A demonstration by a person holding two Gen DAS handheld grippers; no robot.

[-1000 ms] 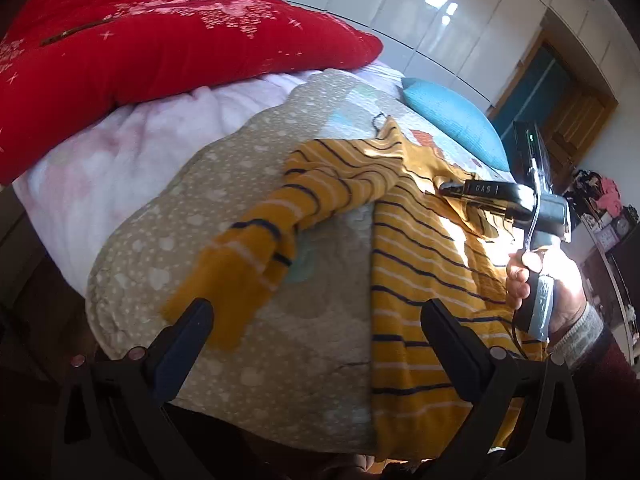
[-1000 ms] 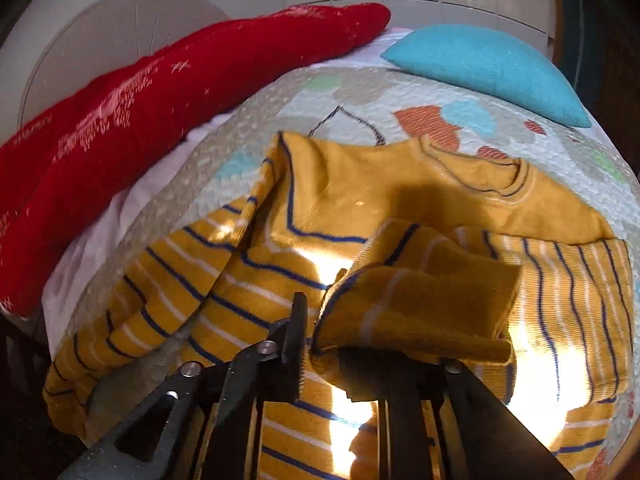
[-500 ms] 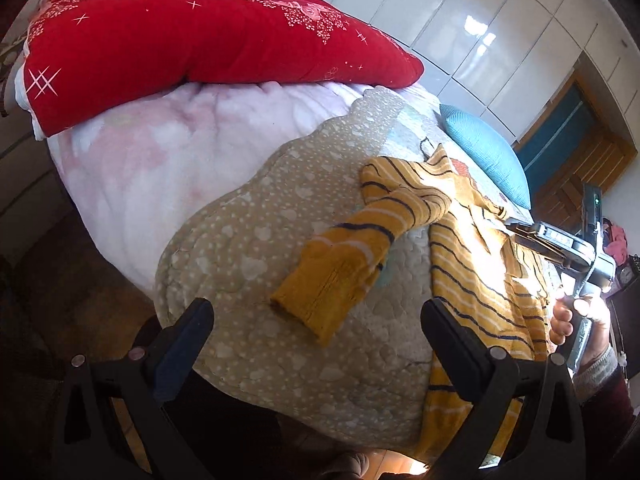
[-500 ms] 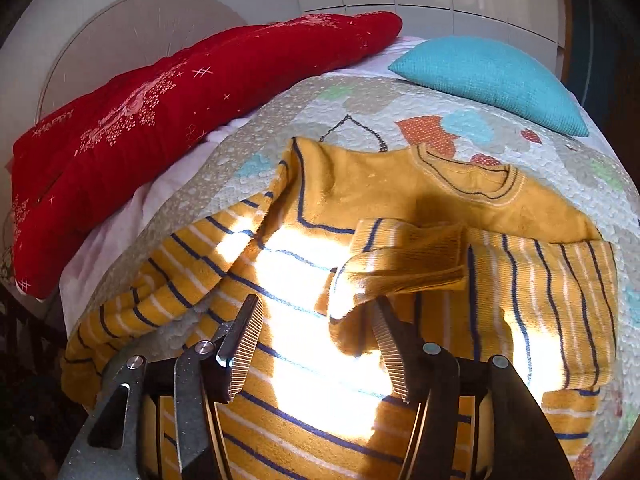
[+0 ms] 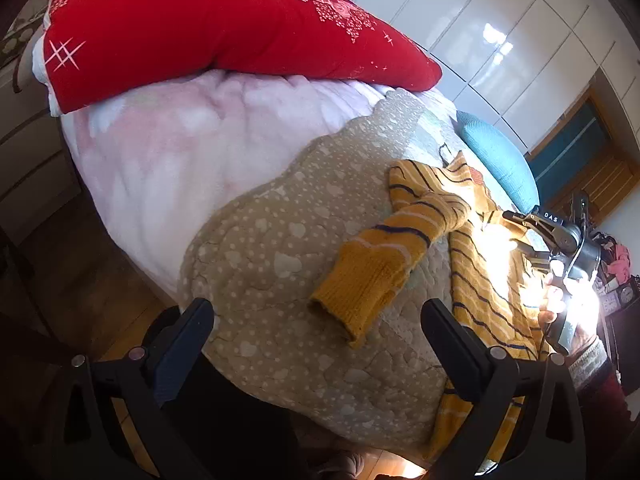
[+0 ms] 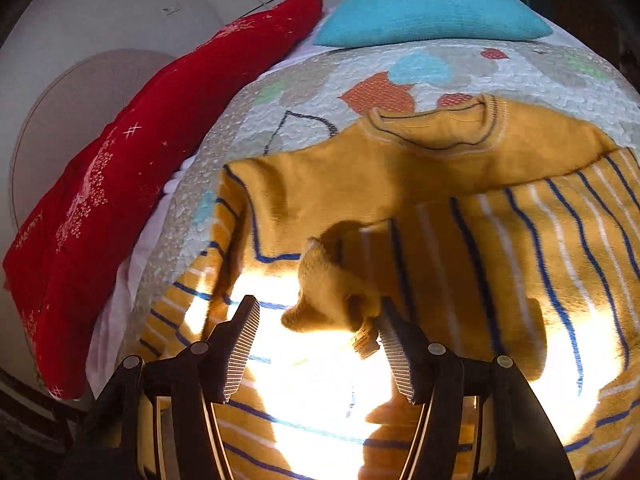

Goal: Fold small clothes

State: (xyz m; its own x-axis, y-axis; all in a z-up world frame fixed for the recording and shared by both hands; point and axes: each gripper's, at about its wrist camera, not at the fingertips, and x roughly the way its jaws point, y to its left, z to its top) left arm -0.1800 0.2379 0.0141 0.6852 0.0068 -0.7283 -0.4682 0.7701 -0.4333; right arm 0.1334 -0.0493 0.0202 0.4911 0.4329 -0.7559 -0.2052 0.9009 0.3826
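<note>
A yellow sweater point(image 6: 400, 168) with blue and white stripes lies flat on the bed. Its right sleeve point(image 6: 500, 248) is folded across the chest, and the cuff point(image 6: 324, 296) rests by the right finger. My right gripper point(image 6: 318, 308) hovers just over the chest with its jaws opening. The cuff lies loose between them and is not pinched. The other sleeve point(image 5: 384, 264) stretches out over the quilted mat. My left gripper point(image 5: 316, 312) is open above the bed's edge, a little short of that sleeve's cuff, with nothing held. The right gripper point(image 5: 516, 232) also shows in the left wrist view.
A red quilt point(image 5: 200, 28) and a pink blanket point(image 5: 180, 132) lie beyond the beige heart-print mat point(image 5: 280, 248). A blue pillow point(image 6: 428, 8) sits past the collar. The person's hand point(image 5: 556, 308) holds the right gripper's handle. Wooden floor shows below the bed's edge.
The right gripper's jaws have opened and let go of the folded sleeve, which now lies on the chest. The left gripper has swung left, away from the sweater's body.
</note>
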